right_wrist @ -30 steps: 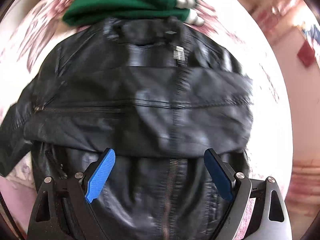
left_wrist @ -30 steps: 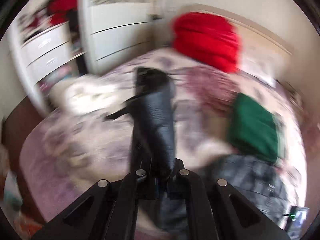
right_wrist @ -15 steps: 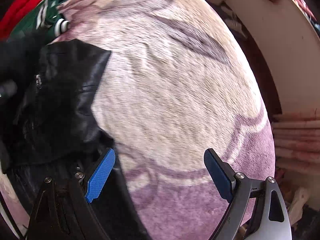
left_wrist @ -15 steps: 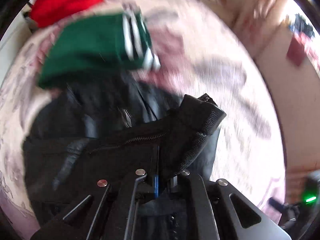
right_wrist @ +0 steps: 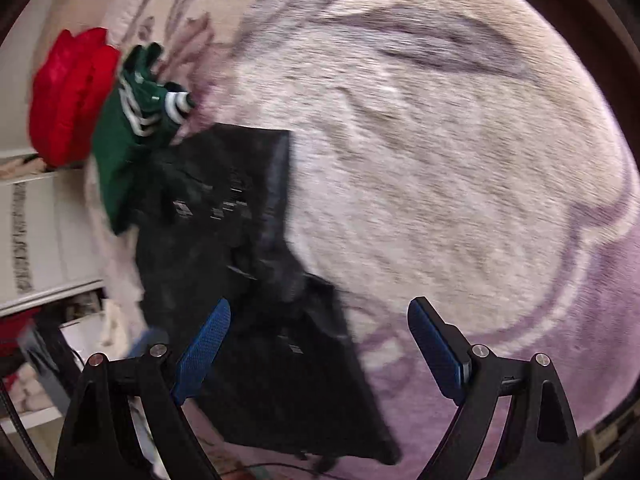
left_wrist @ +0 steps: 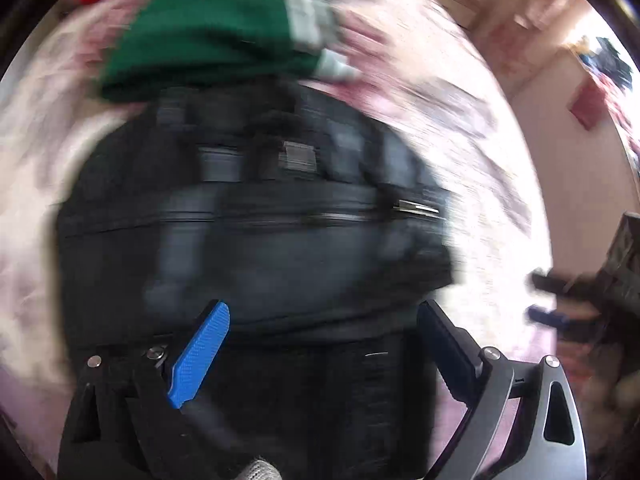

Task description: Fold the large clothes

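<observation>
Between folds: both claws free above the black jacket

The black jacket point(left_wrist: 256, 240) lies partly folded on the bedspread point(right_wrist: 440, 160), just below the green garment point(left_wrist: 208, 28). The left gripper point(left_wrist: 320, 344) and right gripper point(right_wrist: 318, 344) are spread wide, holding nothing. The next fold likely needs its lower edge gripped.

No readable text, black jacket point(left_wrist: 256, 240) label seemingly too blurred

1. Black jacket point(left_wrist: 256, 240) ahead of the left jaws: motion-blurred, seams and zip smeared, its near end cut off below.
2. Green garment point(left_wrist: 212, 40) beyond it: blurred.
3. Dark object point(left_wrist: 592, 300) right of the jaws: unidentifiable.
</observation>
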